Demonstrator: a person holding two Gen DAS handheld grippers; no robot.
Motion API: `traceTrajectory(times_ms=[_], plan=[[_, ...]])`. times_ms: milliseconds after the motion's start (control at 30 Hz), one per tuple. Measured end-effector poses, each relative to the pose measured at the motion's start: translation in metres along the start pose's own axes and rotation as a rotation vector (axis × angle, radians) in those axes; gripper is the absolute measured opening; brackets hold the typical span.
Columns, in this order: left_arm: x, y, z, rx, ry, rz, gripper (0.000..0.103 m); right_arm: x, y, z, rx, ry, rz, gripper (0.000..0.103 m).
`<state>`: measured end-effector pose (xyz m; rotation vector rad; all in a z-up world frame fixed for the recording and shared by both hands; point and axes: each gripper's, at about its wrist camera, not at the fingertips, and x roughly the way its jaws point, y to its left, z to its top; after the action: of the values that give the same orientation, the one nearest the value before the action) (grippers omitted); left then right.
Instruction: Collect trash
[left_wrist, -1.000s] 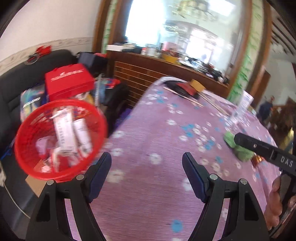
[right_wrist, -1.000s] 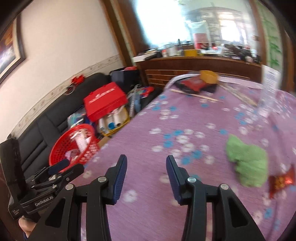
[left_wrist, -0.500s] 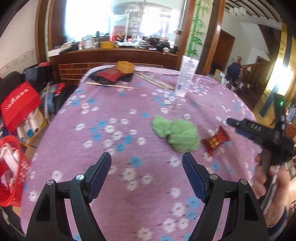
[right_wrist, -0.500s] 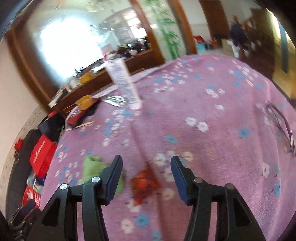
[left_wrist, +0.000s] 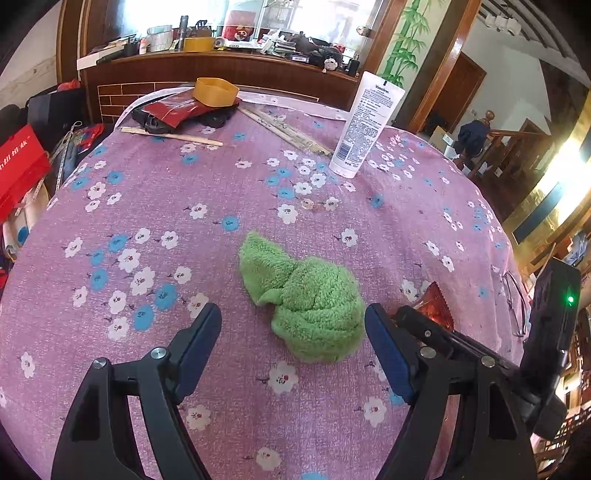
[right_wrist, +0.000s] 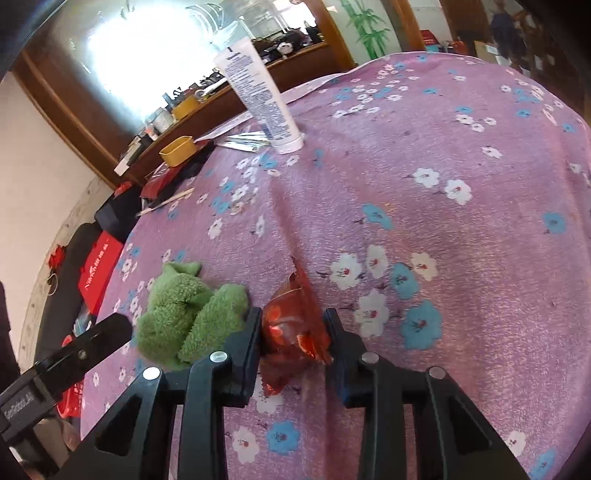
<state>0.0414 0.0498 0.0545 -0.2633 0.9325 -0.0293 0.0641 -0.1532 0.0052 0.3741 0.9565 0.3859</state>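
Right gripper (right_wrist: 293, 328) closing on the wrapper (right_wrist: 291, 325)
Left gripper (left_wrist: 293, 349) apart (nothing held); towel (left_wrist: 306, 295) at 12 o'clock; tube (left_wrist: 367, 123) reads "Vaseline"; cloth (left_wrist: 424, 206) bare toward 2.

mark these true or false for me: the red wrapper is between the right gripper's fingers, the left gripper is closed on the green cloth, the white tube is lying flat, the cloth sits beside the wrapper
1. The red wrapper is between the right gripper fingers. True; the jaws are closing on it.
2. The left gripper is closed on the green cloth. False: its jaws stand wide apart, with the cloth just ahead of them on the tablecloth.
3. The white tube is lying flat. False: it stands upright on its cap.
4. The green cloth sits beside the red wrapper. True.
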Motion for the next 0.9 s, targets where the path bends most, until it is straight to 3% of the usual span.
traceTrajectory(times_ms=[67,233,433,467,500,600,700,900], plan=[[0.002,0.000,0.000,-0.003,-0.003,0.006,0.078,-0.009,-0.003,0.000,0.009,-0.042,-0.008,0.030],[0.014,-0.006,0.003,-0.002,0.018,-0.005,0.079,-0.056,-0.018,0.008,0.077,-0.254,-0.080,0.029],[0.046,-0.023,0.002,0.038,0.060,-0.002,0.078,-0.067,-0.026,0.006,0.108,-0.277,-0.063,0.029],[0.050,-0.023,0.001,0.042,0.058,0.001,0.072,-0.067,-0.024,0.007,0.099,-0.275,-0.063,0.029],[0.054,-0.022,-0.001,0.050,0.054,0.006,0.053,-0.067,-0.021,0.006,0.083,-0.272,-0.060,0.029],[0.052,-0.016,-0.004,0.079,0.024,-0.001,0.046,-0.062,-0.010,0.006,0.042,-0.271,-0.053,0.030],[0.039,-0.004,-0.007,0.082,-0.016,-0.004,0.045,-0.059,0.002,0.004,-0.014,-0.261,-0.043,0.030],[0.003,0.020,-0.016,0.138,-0.241,0.182,0.045,-0.049,0.028,-0.006,-0.136,-0.232,-0.021,0.030]])
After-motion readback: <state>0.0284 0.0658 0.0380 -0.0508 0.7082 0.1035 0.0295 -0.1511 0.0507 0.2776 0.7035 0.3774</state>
